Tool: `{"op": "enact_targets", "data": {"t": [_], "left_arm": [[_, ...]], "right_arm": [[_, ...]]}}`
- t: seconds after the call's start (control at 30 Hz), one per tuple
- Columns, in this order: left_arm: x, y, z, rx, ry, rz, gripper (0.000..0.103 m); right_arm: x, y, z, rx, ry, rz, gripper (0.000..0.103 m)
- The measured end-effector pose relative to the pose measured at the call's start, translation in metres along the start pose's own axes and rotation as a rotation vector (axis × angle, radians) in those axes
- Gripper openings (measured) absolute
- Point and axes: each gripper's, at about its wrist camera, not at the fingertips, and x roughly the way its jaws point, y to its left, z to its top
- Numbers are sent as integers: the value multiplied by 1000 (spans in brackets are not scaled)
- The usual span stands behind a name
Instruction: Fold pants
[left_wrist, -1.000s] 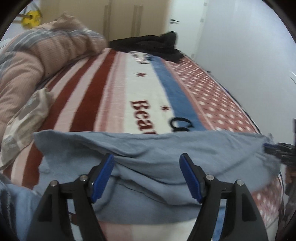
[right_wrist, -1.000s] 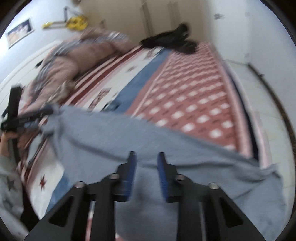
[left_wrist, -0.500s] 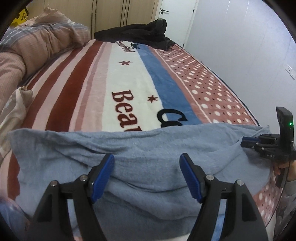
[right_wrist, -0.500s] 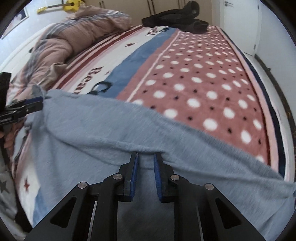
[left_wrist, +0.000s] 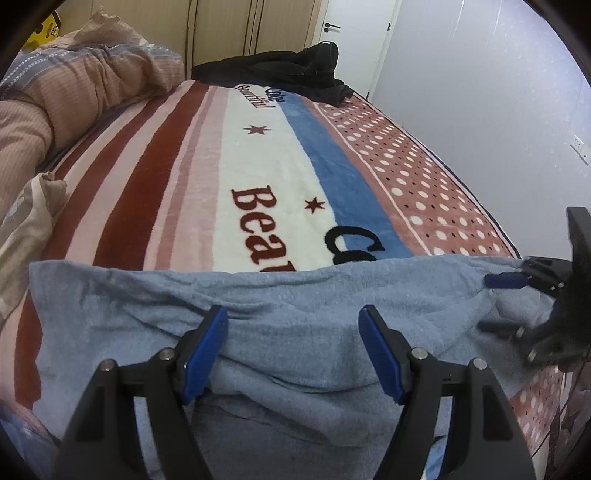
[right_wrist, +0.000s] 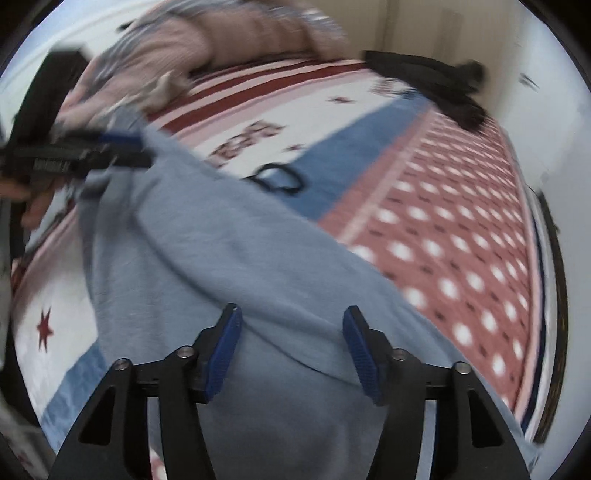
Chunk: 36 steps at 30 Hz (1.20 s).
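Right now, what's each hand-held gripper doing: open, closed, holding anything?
Left hand-held gripper: open, holding nothing, over the blue pants.
Right hand-held gripper: open, holding nothing, above the pants.

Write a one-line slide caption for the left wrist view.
Left gripper, jaws wide open, over blue-grey pants spread across a striped blanket; right gripper at the pants' right edge.
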Motion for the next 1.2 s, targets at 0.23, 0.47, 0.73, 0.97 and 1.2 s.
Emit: {"op": "enact_targets", "data": {"t": [0.23, 0.47, 0.73, 0.97, 1.2], "left_arm": [[-5, 14, -4, -17, -19, 11, 70], [-9, 27, -6, -53, -42, 8, 70], [-13, 36, -16, -83, -31, 19, 72], [-16, 47, -51, -193, 22, -48, 81], [-22, 65, -75, -299, 30, -33, 81]], "right_arm": [[29, 19, 11, -70, 17, 6, 42], [21, 9, 23, 0, -76, -54, 2], [45, -17, 47, 73, -17, -127, 6], [7, -18, 38, 174, -116, -129, 42], [-51, -17, 3, 212, -212, -84, 42]]}}
